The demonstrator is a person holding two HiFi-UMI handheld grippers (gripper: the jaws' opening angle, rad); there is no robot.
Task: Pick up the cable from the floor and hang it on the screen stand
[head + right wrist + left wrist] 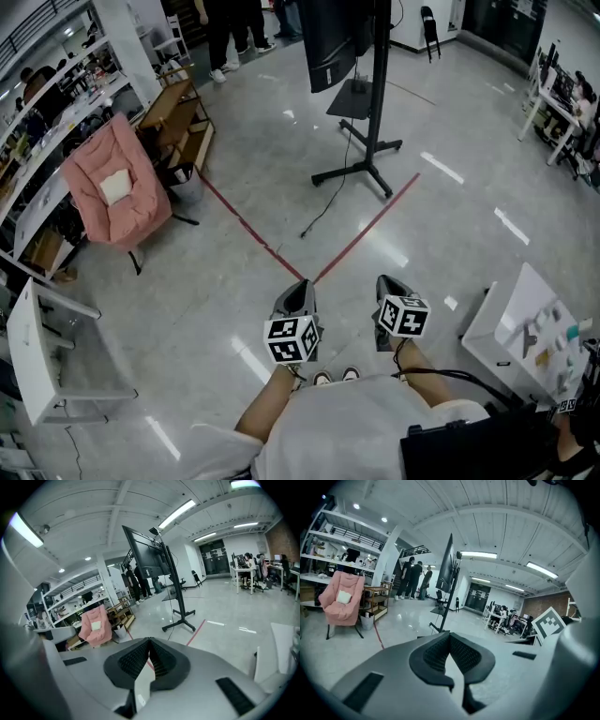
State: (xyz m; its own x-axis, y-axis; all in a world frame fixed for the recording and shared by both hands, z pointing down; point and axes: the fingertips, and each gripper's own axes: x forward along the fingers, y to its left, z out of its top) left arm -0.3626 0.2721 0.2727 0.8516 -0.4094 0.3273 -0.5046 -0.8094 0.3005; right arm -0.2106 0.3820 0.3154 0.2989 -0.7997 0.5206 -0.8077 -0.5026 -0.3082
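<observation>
My left claw [299,284] was clenched, its ribbed black pads pressed tip to tip with nothing between them. My right claw [387,279], just beside it on the right, was clenched the same way and also empty. Both pointed forward and somewhat down over the glossy grey floor [187,309]. A low white table [511,319] with small items on it stood near on my right.

Just beyond the claw tips, two strips of red floor tape [361,234] met in a V and spread away to the far left and far right. Past that meeting point lay the thin black cable [329,200], its loose end on the floor well apart from both claws, the rest trailing farther off toward the foot of the tall black screen stand [377,103]. The stand carried a dark flat screen [333,42] on its left side.

At the left sat a pink padded armchair [117,183], with a wooden shelf cart [180,117] farther back. People [230,33] stood at the far end.
</observation>
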